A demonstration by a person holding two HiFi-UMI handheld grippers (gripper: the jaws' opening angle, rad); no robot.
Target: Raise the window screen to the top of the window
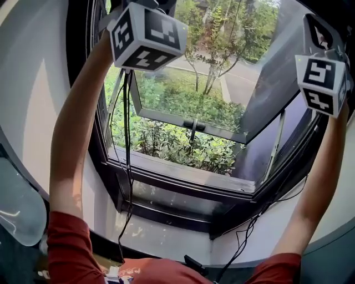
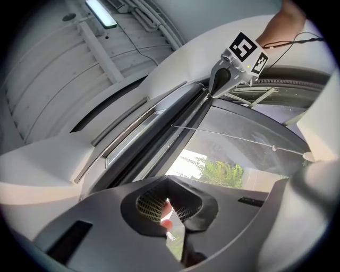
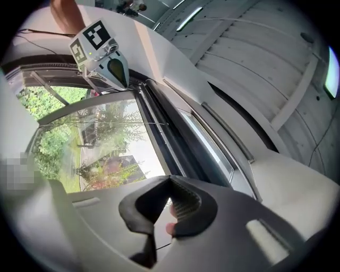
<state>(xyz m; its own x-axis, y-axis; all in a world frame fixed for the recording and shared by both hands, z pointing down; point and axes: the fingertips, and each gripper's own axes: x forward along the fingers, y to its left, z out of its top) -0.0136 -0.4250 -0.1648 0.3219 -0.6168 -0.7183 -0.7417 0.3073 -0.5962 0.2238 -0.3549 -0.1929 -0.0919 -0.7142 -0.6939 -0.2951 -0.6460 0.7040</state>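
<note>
In the head view both arms reach up at the window [image 1: 188,166], and only the marker cubes of the left gripper [image 1: 147,36] and right gripper [image 1: 321,83] show; their jaws are hidden. No mesh spans the opening. A dark rail [image 2: 175,133] runs along the top of the frame, also in the right gripper view [image 3: 164,133]. A thin cord [image 2: 239,139] crosses the glass below it. My left gripper [image 2: 171,223] points up at the rail, shut. My right gripper [image 3: 164,223] is shut too. A small pinkish bit shows in each slit; I cannot tell what it is.
The glass sash [image 1: 194,119] is tilted outward on metal stays [image 1: 275,147], with shrubs [image 1: 183,147] outside. Black cables [image 1: 127,155] hang from the left gripper down past the sill [image 1: 183,175]. A ceiling lamp [image 2: 101,13] and white curved wall panels [image 3: 276,79] lie above the frame.
</note>
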